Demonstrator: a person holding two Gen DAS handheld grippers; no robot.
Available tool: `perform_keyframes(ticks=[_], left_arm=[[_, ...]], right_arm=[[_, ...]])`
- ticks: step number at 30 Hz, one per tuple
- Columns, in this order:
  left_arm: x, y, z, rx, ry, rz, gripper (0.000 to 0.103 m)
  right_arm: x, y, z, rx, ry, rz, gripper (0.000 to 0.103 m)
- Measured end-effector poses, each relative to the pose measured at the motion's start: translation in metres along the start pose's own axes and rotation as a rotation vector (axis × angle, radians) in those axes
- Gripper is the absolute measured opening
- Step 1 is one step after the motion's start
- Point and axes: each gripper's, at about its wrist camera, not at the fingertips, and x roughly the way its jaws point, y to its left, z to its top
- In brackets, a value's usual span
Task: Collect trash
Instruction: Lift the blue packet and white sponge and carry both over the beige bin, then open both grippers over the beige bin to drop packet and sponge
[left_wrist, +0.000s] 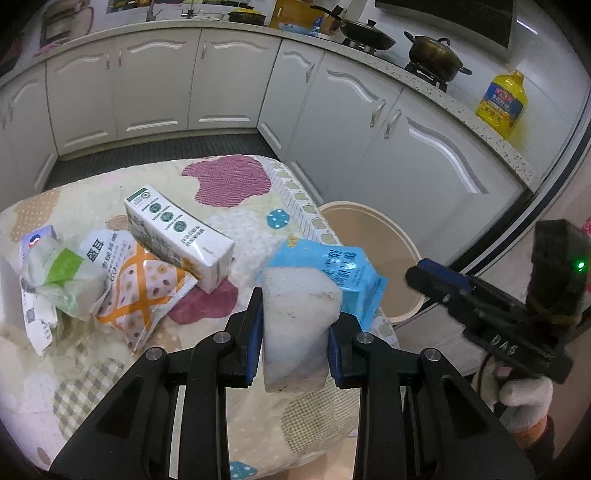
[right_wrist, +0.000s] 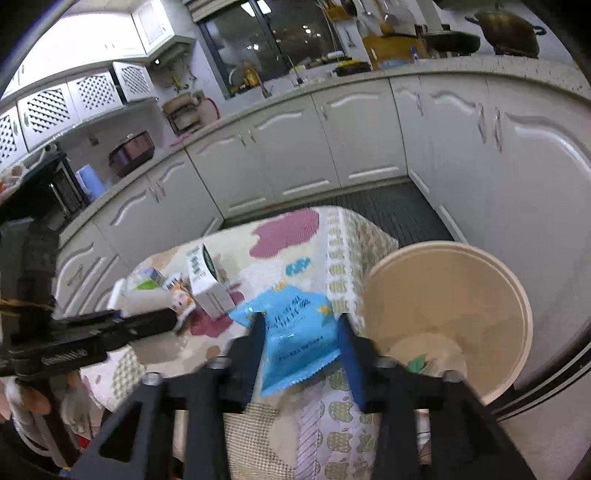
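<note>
While I hold both grippers over the patchwork-print cloth-covered table (left_wrist: 229, 221), the round beige plastic bin (right_wrist: 491, 295) sits on the floor just off the right gripper's (right_wrist: 301, 343) right side, mouth up, with some litter at the bottom. Ahead and left of the left gripper (left_wrist: 295, 314), on the cloth, lies a heap: white rectangular paper carton with green round marks (left_wrist: 177, 236), orange-and-white crinkled snack bag (left_wrist: 144, 291) touching it, crumpled white-and-green plastic wrapper (left_wrist: 59, 277) furthest left. Blue plastic pouch with printed text (right_wrist: 291, 332) is between the right gripper's blue pads; jaws look parted, and I can't tell if the pads still press on it. In the left wrist view the same pouch sits just behind the left gripper's load, at the table edge beside the bin. Left gripper is clamped on a white wedge-shaped foam block (left_wrist: 295, 325), both pads tight on its sides, block raised off the cloth.
</note>
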Motion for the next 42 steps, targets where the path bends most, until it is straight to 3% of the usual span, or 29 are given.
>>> perform_keyframes(ticks=[1,3,5,9,10,11,14,19,26,33,42], left_arm=[[0.000,0.002,0.000,-0.003,-0.001,0.003,0.027],[-0.001,0.006,0.000,-0.010,-0.002,0.008,0.027],[-0.001,0.008,0.000,-0.013,-0.002,0.011,0.027],[0.000,0.011,-0.002,-0.014,0.004,0.014,0.027],[0.001,0.012,-0.002,-0.016,0.005,0.015,0.027],[0.001,0.013,-0.003,-0.018,0.006,0.016,0.027],[0.002,0.016,-0.002,-0.029,0.007,0.018,0.027],[0.001,0.015,0.000,-0.035,0.002,0.004,0.027],[0.007,-0.013,0.008,0.007,-0.009,-0.057,0.027],[0.030,-0.048,0.023,0.057,0.006,-0.101,0.027],[0.076,-0.089,0.042,0.120,0.055,-0.112,0.027]], right_arm=[[0.004,0.003,-0.002,-0.017,0.009,-0.009,0.040],[0.015,0.010,-0.005,-0.054,0.029,-0.027,0.050],[0.033,0.017,-0.006,-0.096,0.060,-0.040,0.072],[0.070,0.031,-0.012,-0.257,0.149,-0.129,0.072],[0.076,0.032,-0.014,-0.286,0.167,-0.143,0.069],[0.081,0.033,-0.016,-0.306,0.182,-0.154,0.057],[0.081,0.029,-0.019,-0.281,0.172,-0.126,0.043],[0.050,0.021,-0.016,-0.200,0.107,-0.083,0.031],[0.011,0.015,-0.007,-0.191,0.040,-0.139,0.027],[-0.017,-0.018,0.001,-0.123,0.000,-0.202,0.026],[-0.013,-0.067,0.002,-0.019,0.014,-0.267,0.026]])
